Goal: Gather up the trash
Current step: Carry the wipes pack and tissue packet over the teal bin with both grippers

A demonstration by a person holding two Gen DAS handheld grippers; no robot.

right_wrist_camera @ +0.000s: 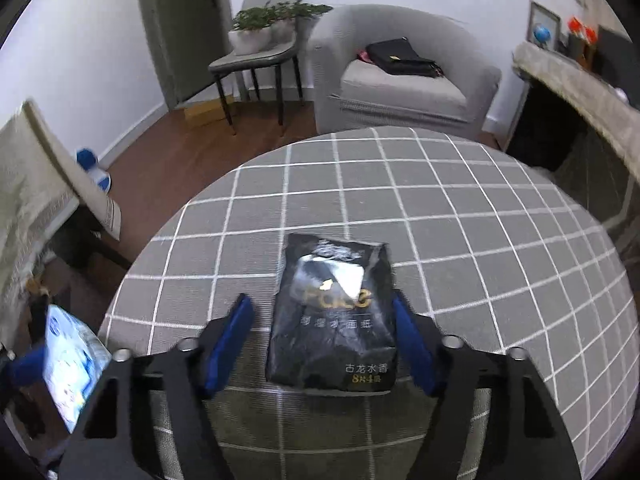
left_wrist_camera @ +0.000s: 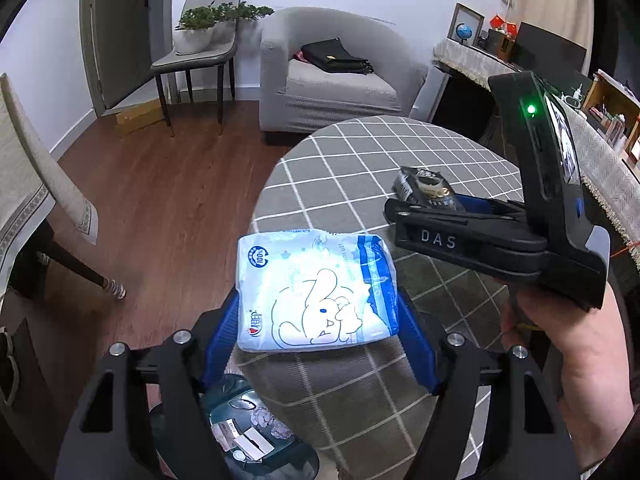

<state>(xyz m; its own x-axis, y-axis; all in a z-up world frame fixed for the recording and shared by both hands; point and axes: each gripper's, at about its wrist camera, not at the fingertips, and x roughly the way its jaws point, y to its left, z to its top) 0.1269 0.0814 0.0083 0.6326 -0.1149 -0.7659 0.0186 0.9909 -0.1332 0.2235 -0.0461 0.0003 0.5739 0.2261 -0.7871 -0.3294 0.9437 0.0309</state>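
While left claw clamps white pack, right claw straddles black pack, left pad apart.

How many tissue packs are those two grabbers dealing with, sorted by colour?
Blue-and-white tissue pack: 1, clamped in the left gripper.
Black tissue pack: 1, on the checked tablecloth between the right gripper fingers, a gap showing on one side.
Total: 2

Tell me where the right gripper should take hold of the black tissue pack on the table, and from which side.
Grip the black tissue pack across its narrow width, on the two long side edges near the middle, coming down from above and from its near end. It lies flat on the checked tablecloth, lengthwise along the fingers, and the right gripper already straddles it; the soft pack should squeeze slightly.
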